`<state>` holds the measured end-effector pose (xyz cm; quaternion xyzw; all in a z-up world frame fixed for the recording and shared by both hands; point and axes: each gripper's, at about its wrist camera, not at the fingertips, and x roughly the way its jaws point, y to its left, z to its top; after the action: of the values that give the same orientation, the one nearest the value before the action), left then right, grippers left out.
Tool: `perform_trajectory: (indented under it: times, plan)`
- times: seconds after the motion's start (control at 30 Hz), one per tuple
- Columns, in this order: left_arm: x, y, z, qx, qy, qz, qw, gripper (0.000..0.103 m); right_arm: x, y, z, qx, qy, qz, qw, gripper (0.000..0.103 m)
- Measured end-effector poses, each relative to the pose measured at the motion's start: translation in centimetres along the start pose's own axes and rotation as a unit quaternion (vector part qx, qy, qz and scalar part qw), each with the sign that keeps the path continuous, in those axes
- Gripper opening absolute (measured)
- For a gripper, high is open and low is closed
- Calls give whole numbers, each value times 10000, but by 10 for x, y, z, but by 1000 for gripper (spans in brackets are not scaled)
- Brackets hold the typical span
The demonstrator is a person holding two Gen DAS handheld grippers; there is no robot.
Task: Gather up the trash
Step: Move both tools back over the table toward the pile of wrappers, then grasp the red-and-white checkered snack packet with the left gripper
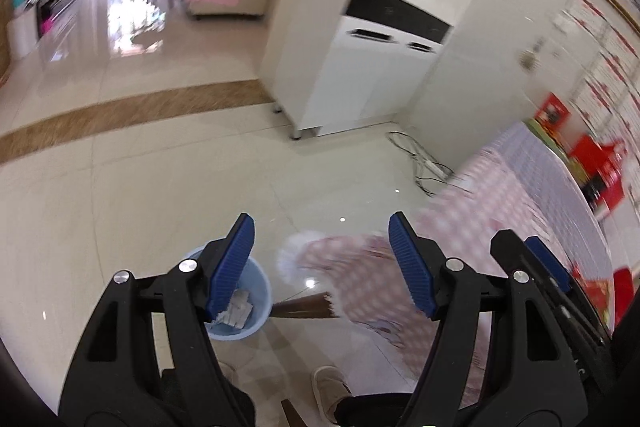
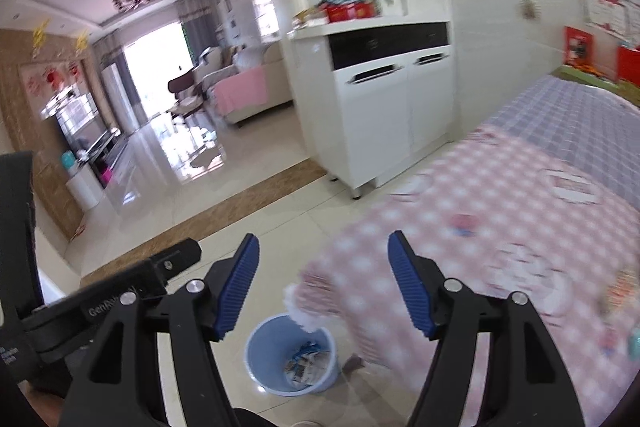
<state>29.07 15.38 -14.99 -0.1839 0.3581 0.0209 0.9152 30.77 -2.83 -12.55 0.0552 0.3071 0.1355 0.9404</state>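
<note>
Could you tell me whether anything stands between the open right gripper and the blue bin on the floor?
Nothing visible does. The right gripper is open and empty, and the blue bin sits below on bare floor, paper trash inside; the checked tablecloth edge hangs just beside its rim.

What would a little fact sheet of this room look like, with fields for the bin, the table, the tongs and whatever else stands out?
bin: light blue bucket on the tiled floor, beside the table corner
bin contents: crumpled paper and wrappers
table: covered with a pink checked cloth with a white fringe
left tongs: open, nothing between them
right tongs: open, nothing between them
cabinet: white cabinet against the wall
person: a slippered foot below the left tongs
</note>
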Motion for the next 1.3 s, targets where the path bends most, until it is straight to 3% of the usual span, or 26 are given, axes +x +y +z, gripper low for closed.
perform_trajectory:
  times: [0.27, 0.43, 0.6, 0.93, 1.3]
  plan:
    - [-15, -98, -30, 866, 93, -624, 9942, 69, -75, -92, -16, 578, -247, -779, 9950, 68]
    - [-17, -159, -61, 1471, 311, -966, 9839, 71, -109, -139, -41, 869, -188, -1249, 9882, 69]
    - [-15, -196, -89, 1781, 580, -1140, 9757, 71, -131, -175, -71, 1295, -10, -1520, 9799, 69]
    - [-9, -216, -104, 1878, 714, -1011, 9744, 71, -130, -216, -95, 2098, 529, -1419, 9659, 78]
    - [7, -198, -91, 1682, 804, -954, 9778, 71, -98, -222, -79, 2030, 699, -1603, 9634, 82]
